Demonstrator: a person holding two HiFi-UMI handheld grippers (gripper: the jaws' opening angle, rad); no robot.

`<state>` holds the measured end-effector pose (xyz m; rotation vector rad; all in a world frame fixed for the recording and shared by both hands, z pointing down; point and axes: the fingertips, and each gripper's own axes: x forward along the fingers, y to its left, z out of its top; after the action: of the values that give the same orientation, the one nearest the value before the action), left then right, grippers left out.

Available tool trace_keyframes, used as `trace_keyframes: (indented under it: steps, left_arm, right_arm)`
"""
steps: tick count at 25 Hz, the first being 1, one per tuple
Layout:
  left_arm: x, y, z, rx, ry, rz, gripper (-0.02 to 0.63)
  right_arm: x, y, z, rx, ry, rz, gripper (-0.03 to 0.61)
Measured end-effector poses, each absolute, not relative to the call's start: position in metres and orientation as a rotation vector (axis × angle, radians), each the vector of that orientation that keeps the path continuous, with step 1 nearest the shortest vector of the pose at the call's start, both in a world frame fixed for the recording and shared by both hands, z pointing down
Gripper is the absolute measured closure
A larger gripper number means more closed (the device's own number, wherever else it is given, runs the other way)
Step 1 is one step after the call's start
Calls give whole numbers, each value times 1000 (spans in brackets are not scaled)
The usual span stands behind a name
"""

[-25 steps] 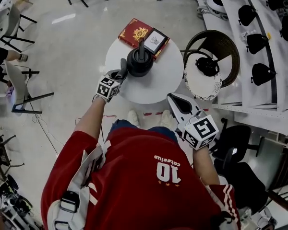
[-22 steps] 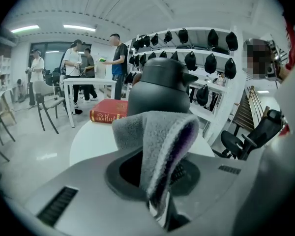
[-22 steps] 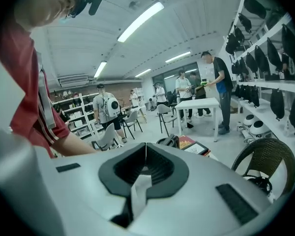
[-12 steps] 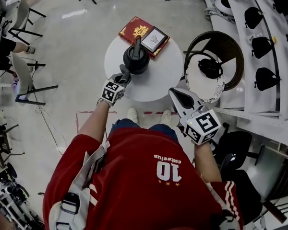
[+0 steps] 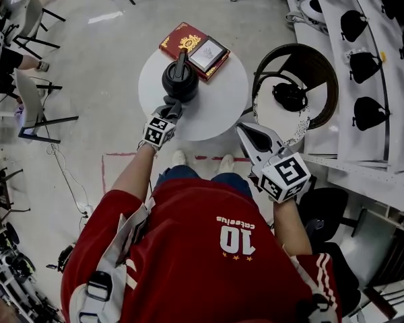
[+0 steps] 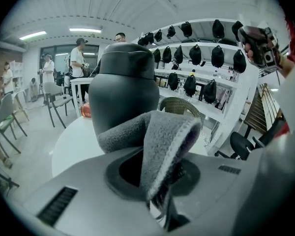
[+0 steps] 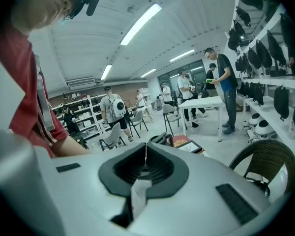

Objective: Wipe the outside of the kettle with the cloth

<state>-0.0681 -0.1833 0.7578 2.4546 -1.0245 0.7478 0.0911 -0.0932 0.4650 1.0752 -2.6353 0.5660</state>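
The kettle [image 5: 180,81] stands upright on the small round table [image 5: 222,106], towards its left half. It is straight ahead of the left gripper [image 5: 170,107], whose jaws are clamped on a folded grey cloth [image 6: 160,139]. From the left gripper view the cloth's front edge looks pressed against the lower near side of the kettle, or just short of it; I can't tell which. The kettle's long axis runs straight up. A long black part, the handle I'd say, sticks out from it on the far side towards the red book [image 5: 180,41], so the side facing the person is bare wall. The left gripper is plainly the nearer one. The right gripper [image 5: 248,134] hangs off the table's near right edge, well apart from the kettle, jaws closed together on nothing. The wipe would seem to call for sweeping the cloth round the curved body, with the right gripper free to steady the kettle if it slides.
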Motion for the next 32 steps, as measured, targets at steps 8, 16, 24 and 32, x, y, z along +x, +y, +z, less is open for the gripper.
trace_keyframes:
  steps: [8, 16, 24, 32]
  left_arm:
    - [-48, -183, 760, 2456, -1157, 787, 572]
    - [-24, -193, 761, 2369, -1288, 677, 572]
    - [11, -205, 760, 2319, -1361, 585, 572]
    - [30, -223, 758, 2288, -1413, 530, 572]
  right_arm:
    - [113, -89, 468, 1028, -2635, 565, 561]
    - [146, -92, 472, 968, -2628, 523, 561]
    - [181, -98, 475, 893, -2629, 478, 561]
    - [209, -105, 484, 870, -2639, 473, 561]
